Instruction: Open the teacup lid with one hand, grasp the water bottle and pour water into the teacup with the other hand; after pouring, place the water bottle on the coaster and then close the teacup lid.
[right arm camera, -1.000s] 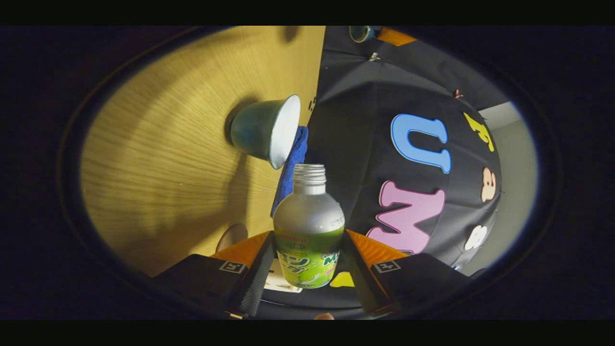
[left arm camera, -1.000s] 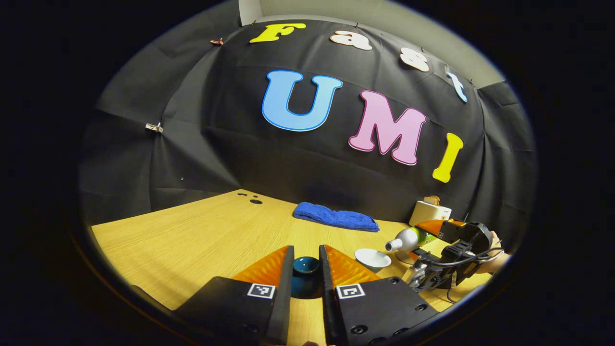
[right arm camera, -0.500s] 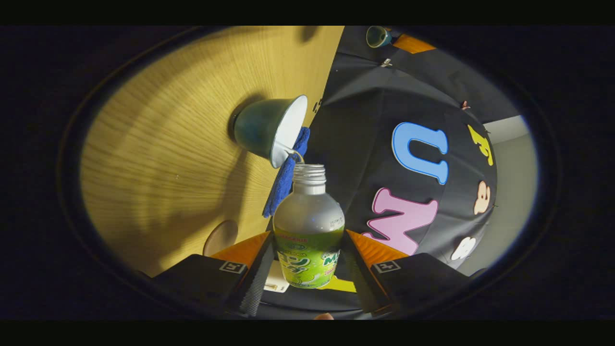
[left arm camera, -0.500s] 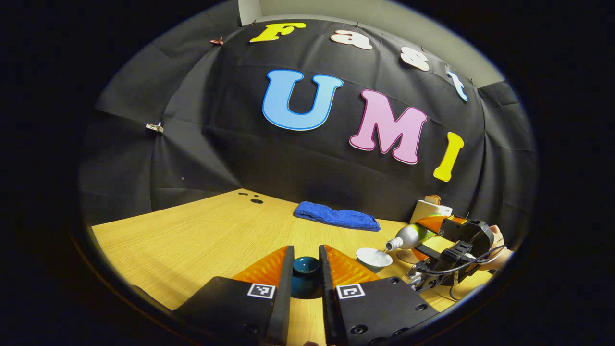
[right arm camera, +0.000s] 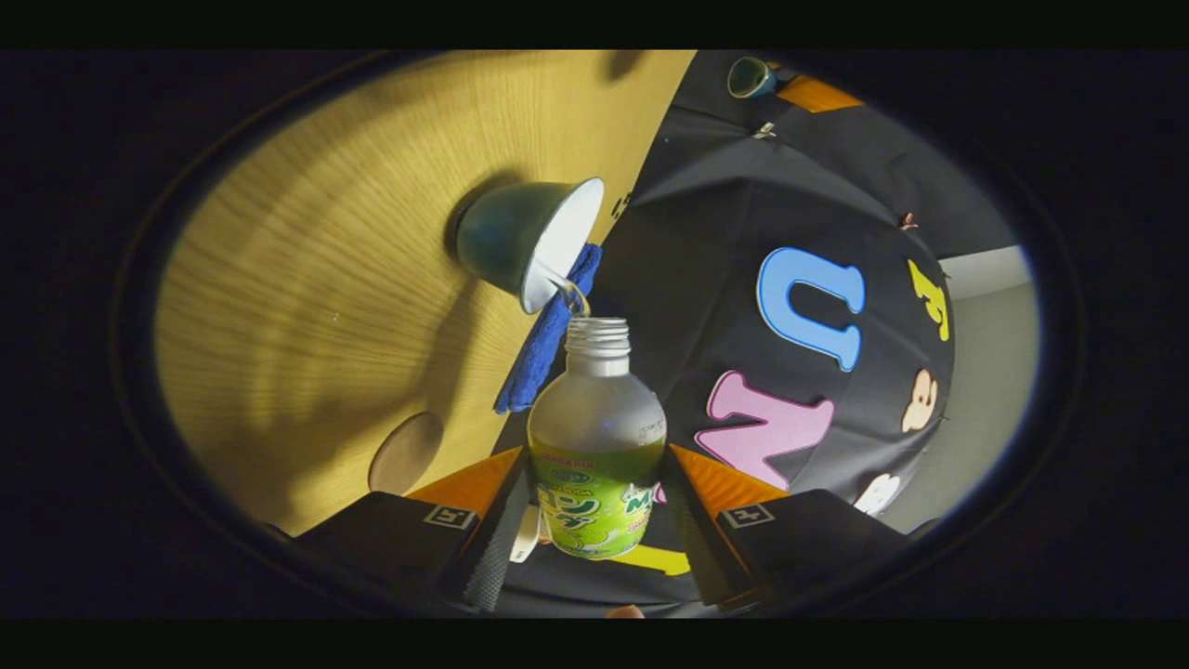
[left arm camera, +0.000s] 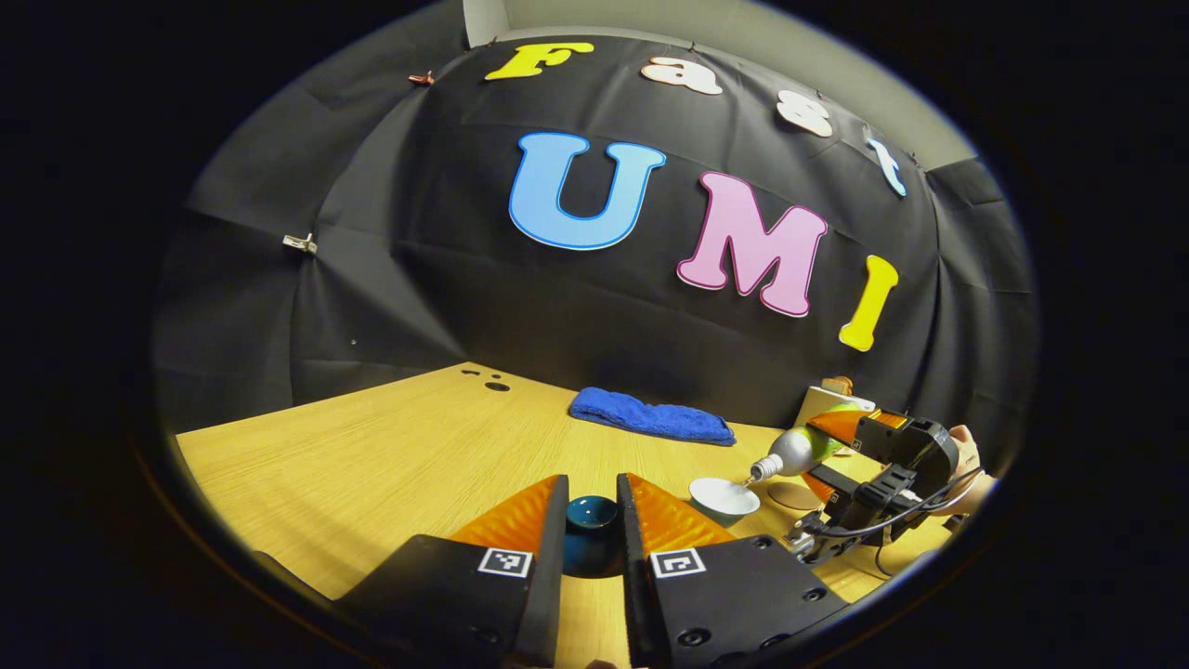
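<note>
Fingers [right arm camera: 692,488] of right gripper [right arm camera: 594,520] clamped on water bottle [right arm camera: 596,446], tipped, mouth at teacup [right arm camera: 529,242] rim upper centre; left gripper [left arm camera: 592,520] grasping lid [left arm camera: 592,513], lower centre.

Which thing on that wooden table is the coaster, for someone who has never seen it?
Start at the wooden table and find the white-lined teacup being filled from the tilted water bottle. Just past the cup, under the bottle, lies the coaster: a thin, flat tan disc with nothing standing on it, unlike the fluffy blue towel at the wall.
</note>
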